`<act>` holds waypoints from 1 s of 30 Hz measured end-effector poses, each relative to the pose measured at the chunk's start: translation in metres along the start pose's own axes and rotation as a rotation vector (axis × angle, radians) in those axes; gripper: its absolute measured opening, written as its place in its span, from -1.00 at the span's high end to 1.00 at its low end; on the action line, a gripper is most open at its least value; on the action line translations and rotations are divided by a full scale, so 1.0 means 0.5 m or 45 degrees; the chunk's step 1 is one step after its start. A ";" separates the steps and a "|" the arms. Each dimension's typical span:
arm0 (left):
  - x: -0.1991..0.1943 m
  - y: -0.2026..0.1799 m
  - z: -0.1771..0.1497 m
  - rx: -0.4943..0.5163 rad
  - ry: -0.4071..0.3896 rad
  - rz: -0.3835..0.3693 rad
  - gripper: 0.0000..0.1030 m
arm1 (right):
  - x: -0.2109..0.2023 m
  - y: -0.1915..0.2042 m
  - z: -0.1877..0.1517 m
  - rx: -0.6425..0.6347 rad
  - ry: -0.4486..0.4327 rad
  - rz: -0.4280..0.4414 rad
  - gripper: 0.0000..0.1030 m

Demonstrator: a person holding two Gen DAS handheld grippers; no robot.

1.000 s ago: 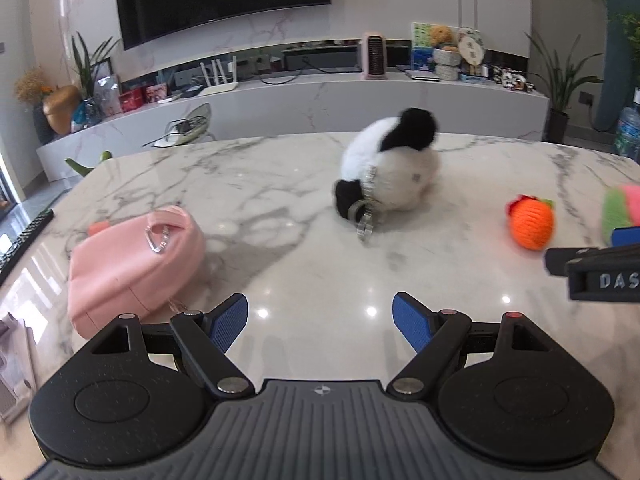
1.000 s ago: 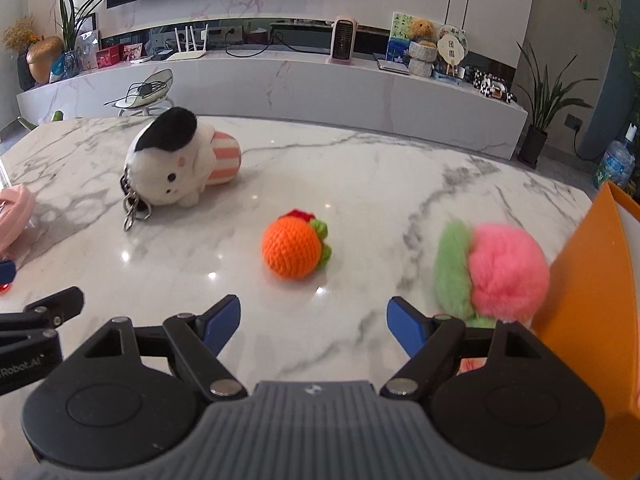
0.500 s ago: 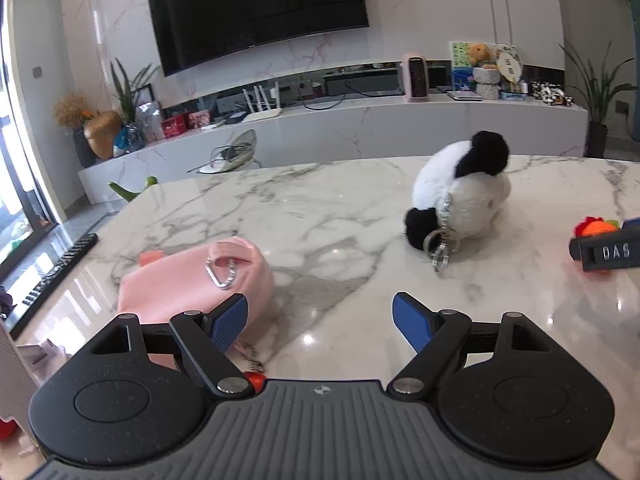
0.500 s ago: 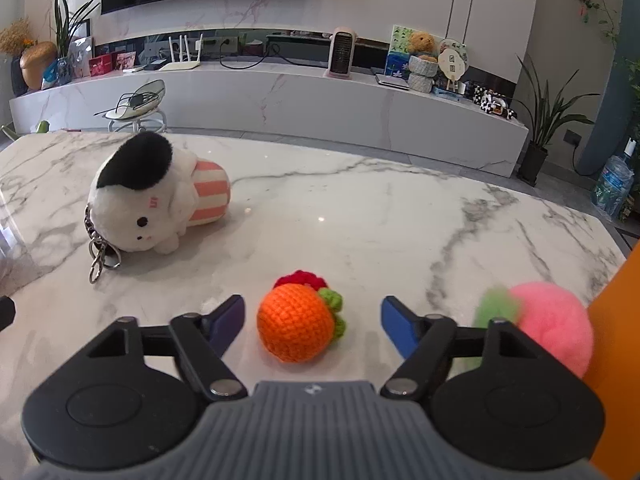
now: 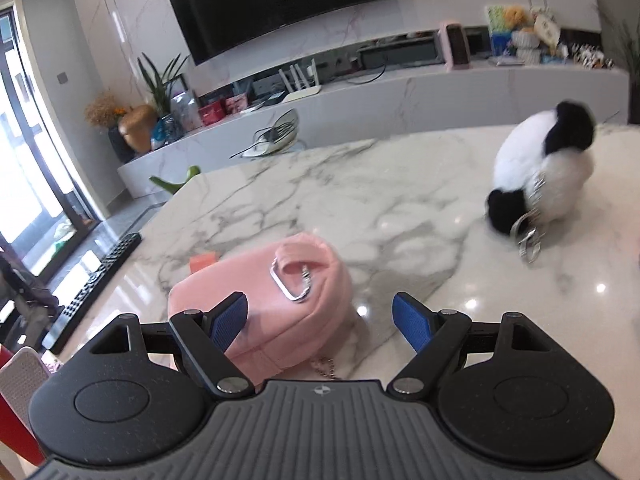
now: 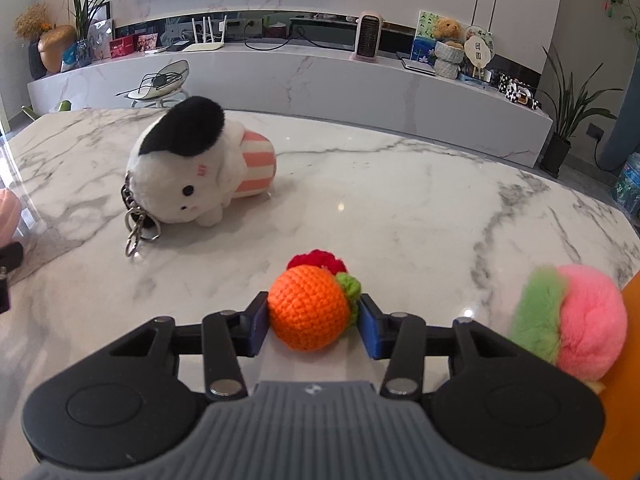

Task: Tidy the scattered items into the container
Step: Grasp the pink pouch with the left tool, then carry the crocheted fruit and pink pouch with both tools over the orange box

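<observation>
Pinching the crochet orange; container sitting off to my right.

The crochet orange (image 6: pixel 310 311) is sitting on the marble table (image 6: pixel 400 208), squarely between my right gripper (image 6: pixel 313 322) pads, which are pressing its sides. The orange container (image 6: pixel 624 380) is lying rightward, just beyond the pink pom-pom (image 6: pixel 580 320). My left gripper (image 5: pixel 320 318) is hanging spread over the pink pouch (image 5: pixel 276 292).

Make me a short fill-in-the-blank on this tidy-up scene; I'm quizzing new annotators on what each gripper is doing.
1. The right gripper is closed on the crocheted ball, whose main colour is ____.
2. The left gripper is open above a soft pouch coloured ____.
3. The black-and-white plush has a metal ____ attached at its left side in the right wrist view.
4. The fluffy pom-pom is pink and ____.

Missing words: orange; pink; keyring; green
</observation>
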State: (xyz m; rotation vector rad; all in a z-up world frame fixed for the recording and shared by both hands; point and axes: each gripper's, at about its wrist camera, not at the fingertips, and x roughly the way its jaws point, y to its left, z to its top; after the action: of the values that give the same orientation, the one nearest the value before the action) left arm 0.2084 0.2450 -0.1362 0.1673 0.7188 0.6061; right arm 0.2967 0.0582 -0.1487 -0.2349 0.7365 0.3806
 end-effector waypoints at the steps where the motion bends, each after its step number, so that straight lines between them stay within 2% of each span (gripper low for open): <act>1: 0.002 -0.003 -0.004 0.022 -0.004 0.016 -0.83 | -0.003 0.000 -0.003 0.002 0.002 0.001 0.04; 2: 0.004 -0.006 -0.009 0.044 -0.007 0.033 -0.75 | -0.006 -0.001 -0.005 0.004 0.005 0.003 0.04; 3: 0.004 -0.009 -0.011 0.061 -0.014 0.047 -0.49 | -0.009 -0.002 -0.007 0.007 0.010 0.003 0.04; 5: 0.005 -0.013 -0.013 0.092 -0.031 0.074 -0.22 | -0.014 -0.004 -0.011 0.015 0.020 0.000 0.04; 12: -0.010 -0.002 -0.015 0.045 -0.082 0.027 0.18 | -0.038 -0.015 -0.029 0.059 0.072 -0.012 0.04; 16: -0.034 -0.002 -0.019 0.002 -0.086 -0.061 0.22 | -0.064 -0.025 -0.048 0.096 0.105 -0.008 0.04; 21: -0.081 -0.029 -0.041 0.053 -0.090 -0.156 0.24 | -0.110 -0.029 -0.092 0.084 0.126 -0.008 0.04; 30: -0.237 -0.075 -0.067 0.067 -0.117 -0.470 0.31 | -0.222 -0.054 -0.167 0.126 0.149 0.000 0.05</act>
State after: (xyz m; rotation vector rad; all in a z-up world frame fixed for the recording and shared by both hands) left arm 0.1336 0.1442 -0.1069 0.1067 0.6561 0.2262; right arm 0.1822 -0.0229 -0.1300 -0.1649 0.8682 0.3312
